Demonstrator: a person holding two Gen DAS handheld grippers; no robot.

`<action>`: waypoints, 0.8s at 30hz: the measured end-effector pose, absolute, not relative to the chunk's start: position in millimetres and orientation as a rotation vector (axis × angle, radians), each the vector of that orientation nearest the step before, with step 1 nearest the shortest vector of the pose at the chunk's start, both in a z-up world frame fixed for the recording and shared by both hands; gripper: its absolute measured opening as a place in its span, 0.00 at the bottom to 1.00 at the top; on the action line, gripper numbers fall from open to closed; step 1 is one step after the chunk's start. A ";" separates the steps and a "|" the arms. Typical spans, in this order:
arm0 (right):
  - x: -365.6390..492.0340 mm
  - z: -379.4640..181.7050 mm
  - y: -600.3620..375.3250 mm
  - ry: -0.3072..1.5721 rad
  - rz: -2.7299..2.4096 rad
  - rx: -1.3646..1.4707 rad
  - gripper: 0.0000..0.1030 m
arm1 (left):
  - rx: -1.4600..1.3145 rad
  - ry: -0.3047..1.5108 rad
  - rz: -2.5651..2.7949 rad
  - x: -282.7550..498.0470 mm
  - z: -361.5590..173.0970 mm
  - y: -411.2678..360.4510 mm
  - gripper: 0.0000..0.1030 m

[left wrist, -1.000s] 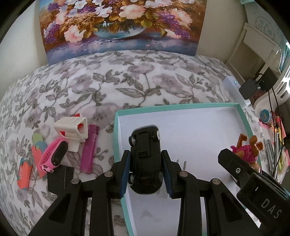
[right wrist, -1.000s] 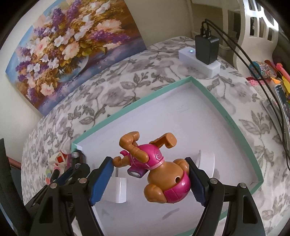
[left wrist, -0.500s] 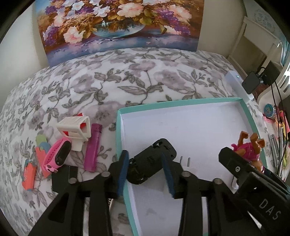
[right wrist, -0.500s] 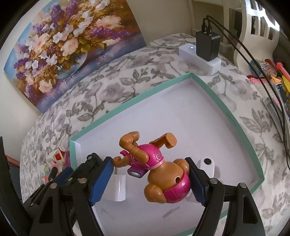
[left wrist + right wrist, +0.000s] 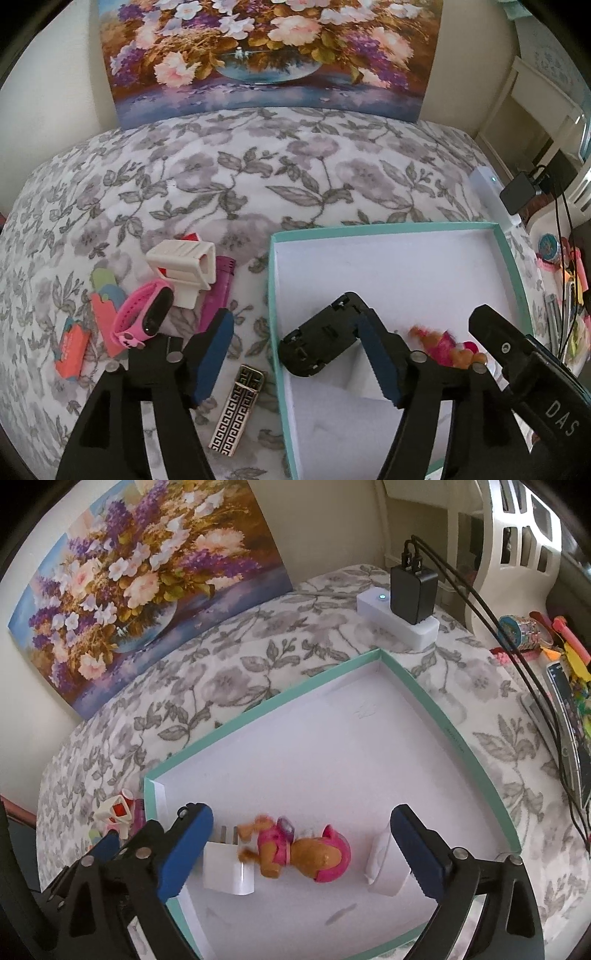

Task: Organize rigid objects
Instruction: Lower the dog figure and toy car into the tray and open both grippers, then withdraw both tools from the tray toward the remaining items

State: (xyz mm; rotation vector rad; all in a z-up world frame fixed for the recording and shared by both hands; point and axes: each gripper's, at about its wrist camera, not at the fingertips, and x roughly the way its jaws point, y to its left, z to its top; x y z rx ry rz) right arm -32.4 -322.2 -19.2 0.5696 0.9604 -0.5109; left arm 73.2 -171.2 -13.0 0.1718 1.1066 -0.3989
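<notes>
A teal-rimmed white box (image 5: 388, 229) (image 5: 436, 705) lies on the floral bedspread. My left gripper (image 5: 299, 358) is open; the black toy car (image 5: 325, 336) lies free inside the box by its left wall, against my right finger. My right gripper (image 5: 303, 853) is open; the pink and brown toy dog (image 5: 295, 849) (image 5: 447, 343) lies blurred on the box floor between the fingers, beside a white plug adapter (image 5: 225, 871) and a white device (image 5: 384, 864).
Left of the box lie a pink wristband (image 5: 144, 314), a white holder (image 5: 184, 266), a purple lighter (image 5: 218, 291), an orange eraser (image 5: 70, 347), pastel pieces (image 5: 103, 291) and a patterned lighter (image 5: 240, 410). A power strip with charger (image 5: 402, 613) and cables sit at the right.
Both grippers opened. The black car dropped into the box at its left wall. The toy dog fell from the right gripper onto the box floor.
</notes>
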 end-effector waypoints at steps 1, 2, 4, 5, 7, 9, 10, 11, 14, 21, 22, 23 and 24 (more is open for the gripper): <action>-32.7 -19.5 -322.8 0.960 -0.511 0.572 0.98 | 0.170 1.107 -0.396 73.8 -12.8 -170.1 0.72; -33.0 -19.6 -323.0 0.960 -0.511 0.572 0.99 | 0.168 1.109 -0.392 74.6 -13.0 -168.8 0.73; -33.2 -20.0 -323.3 0.958 -0.516 0.567 1.00 | 0.165 1.113 -0.381 76.0 -13.7 -166.0 0.79; -33.3 -20.3 -323.1 0.959 -0.522 0.562 1.00 | 0.163 1.117 -0.367 77.5 -14.6 -163.9 0.81; -33.5 -21.2 -323.6 0.963 -0.532 0.553 1.00 | 0.161 1.128 -0.332 80.6 -16.3 -159.9 0.85; -33.7 -23.3 -324.3 0.969 -0.539 0.549 1.00 | 0.143 1.144 -0.314 83.8 -18.4 -154.4 0.85; -33.7 -24.2 -324.7 0.973 -0.540 0.550 1.00 | 0.129 1.154 -0.308 85.9 -19.8 -151.0 0.85; -33.7 -25.4 -325.1 0.978 -0.542 0.551 1.00 | 0.117 1.162 -0.296 87.9 -21.4 -147.1 0.85; -33.5 -27.9 -325.4 0.987 -0.539 0.557 1.00 | 0.099 1.180 -0.258 92.5 -25.5 -137.2 0.86; -32.0 -31.8 -322.0 1.008 -0.535 0.555 1.00 | 0.076 1.239 -0.190 101.7 -31.5 -111.5 0.86; -31.9 -31.8 -321.5 1.009 -0.537 0.550 1.00 | 0.065 1.242 -0.179 103.1 -30.8 -105.9 0.86; -31.8 -32.0 -321.1 1.011 -0.539 0.548 1.00 | 0.053 1.241 -0.166 104.7 -29.6 -99.8 0.86; -31.7 -31.8 -320.7 1.011 -0.539 0.547 1.00 | 0.043 1.240 -0.152 106.4 -27.7 -92.4 0.86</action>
